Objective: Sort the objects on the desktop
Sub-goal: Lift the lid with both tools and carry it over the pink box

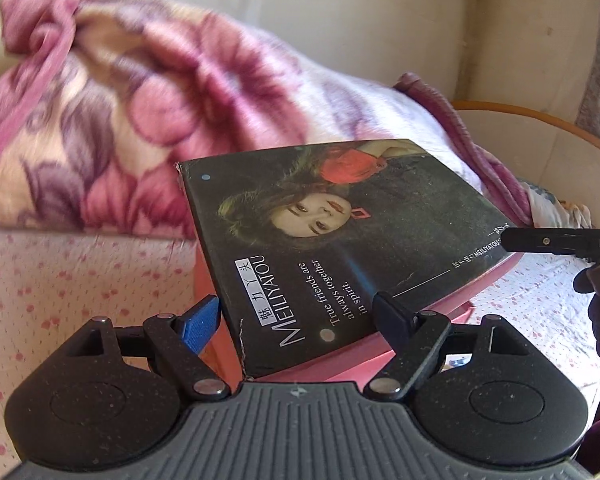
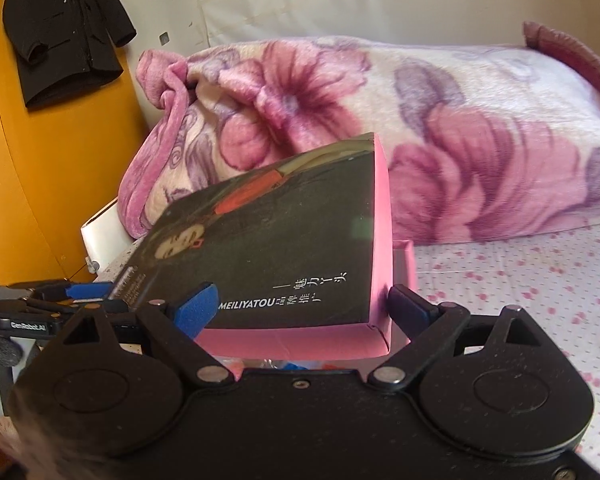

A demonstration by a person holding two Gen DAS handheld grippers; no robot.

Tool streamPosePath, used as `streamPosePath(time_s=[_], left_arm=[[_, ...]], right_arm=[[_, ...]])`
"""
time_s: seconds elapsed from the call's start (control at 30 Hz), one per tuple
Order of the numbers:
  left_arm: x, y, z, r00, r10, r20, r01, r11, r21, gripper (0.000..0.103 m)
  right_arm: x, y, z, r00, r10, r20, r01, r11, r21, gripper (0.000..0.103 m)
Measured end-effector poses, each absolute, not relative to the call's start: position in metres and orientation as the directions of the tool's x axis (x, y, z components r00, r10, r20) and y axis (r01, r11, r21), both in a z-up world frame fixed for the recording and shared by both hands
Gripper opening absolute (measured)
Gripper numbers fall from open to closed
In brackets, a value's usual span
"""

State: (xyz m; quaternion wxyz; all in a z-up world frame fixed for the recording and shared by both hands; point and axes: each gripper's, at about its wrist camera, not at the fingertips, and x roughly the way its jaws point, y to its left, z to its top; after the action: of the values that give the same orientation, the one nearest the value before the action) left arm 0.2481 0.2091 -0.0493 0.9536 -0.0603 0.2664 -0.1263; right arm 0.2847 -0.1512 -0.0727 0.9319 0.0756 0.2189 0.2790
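A pink box lid [image 1: 340,240] with a dark printed top showing a woman's face and "MEILIYATOU" is held tilted above the pink box base [image 1: 452,308] on the bed. My left gripper [image 1: 300,316] is shut on one end of the lid. My right gripper [image 2: 304,304] is shut on the other end of the lid [image 2: 284,248]; its finger also shows at the right in the left wrist view [image 1: 540,242]. The left gripper shows at the left in the right wrist view [image 2: 76,292]. Small colourful items show dimly in the box under the lid [image 2: 284,364].
A folded pink and purple flowered blanket [image 2: 420,128] lies behind the box on a dotted bedsheet [image 2: 520,280]. A black coat [image 2: 64,24] hangs on an orange panel at left. A white wall is behind.
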Motion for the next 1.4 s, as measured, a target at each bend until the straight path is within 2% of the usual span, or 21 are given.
streamPosePath(time_s=[0.43, 1.03, 1.23, 1.4], left_arm=[[0.282, 0.239, -0.079, 0.8, -0.319, -0.508, 0.132, 0.92, -0.37, 0.082], [0.291, 0.209, -0.09, 0.764, -0.294, -0.574, 0.1, 0.934, -0.344, 0.083], [0.291, 0.195, -0.097, 0.787, -0.244, -0.566, 0.058, 0.944, -0.325, 0.092], [0.288, 0.181, -0.101, 0.819, -0.181, -0.544, 0.014, 0.955, -0.296, 0.093]], right_arm=[[0.302, -0.132, -0.088, 0.714, 0.549, -0.434, -0.473, 0.836, 0.278, 0.094], [0.303, -0.154, -0.103, 0.72, 0.526, -0.452, -0.419, 0.849, 0.322, 0.094], [0.307, -0.154, -0.11, 0.73, 0.509, -0.455, -0.397, 0.859, 0.324, 0.093], [0.316, -0.152, -0.127, 0.734, 0.48, -0.481, -0.355, 0.874, 0.332, 0.093]])
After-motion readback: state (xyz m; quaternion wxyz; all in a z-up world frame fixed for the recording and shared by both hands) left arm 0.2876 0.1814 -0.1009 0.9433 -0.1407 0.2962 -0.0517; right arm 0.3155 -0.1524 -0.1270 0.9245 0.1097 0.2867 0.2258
